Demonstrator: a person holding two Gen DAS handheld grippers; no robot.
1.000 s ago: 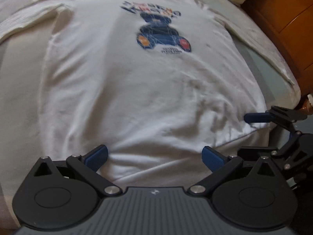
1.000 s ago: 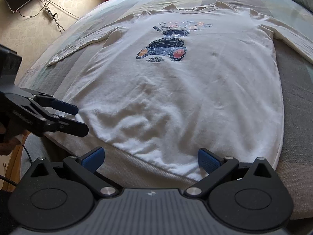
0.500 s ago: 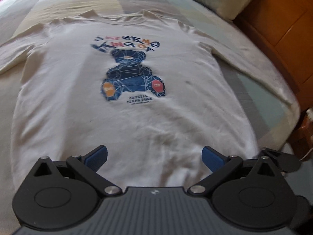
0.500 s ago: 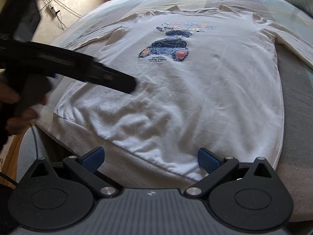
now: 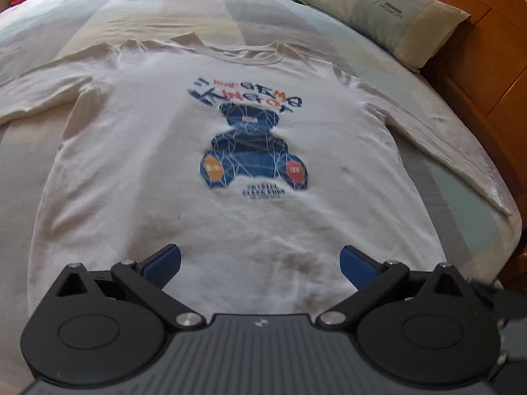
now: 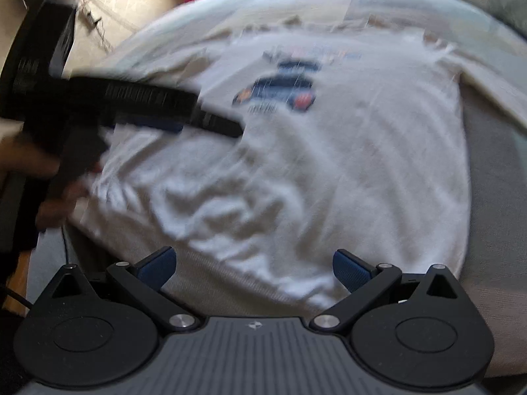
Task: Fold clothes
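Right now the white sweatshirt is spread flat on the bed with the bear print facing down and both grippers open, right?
Not quite: the bear print faces up, as the left wrist view shows. The white sweatshirt does lie flat on the bed, and the left gripper and right gripper are open.

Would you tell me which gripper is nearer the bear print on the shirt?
Left. The left gripper reaches over the shirt, close beside the bear print; the right gripper hangs back at the hem.

left gripper: jaws spread wide, nothing between | right gripper: jaws spread wide, nothing between | hand: grasps left gripper's handle
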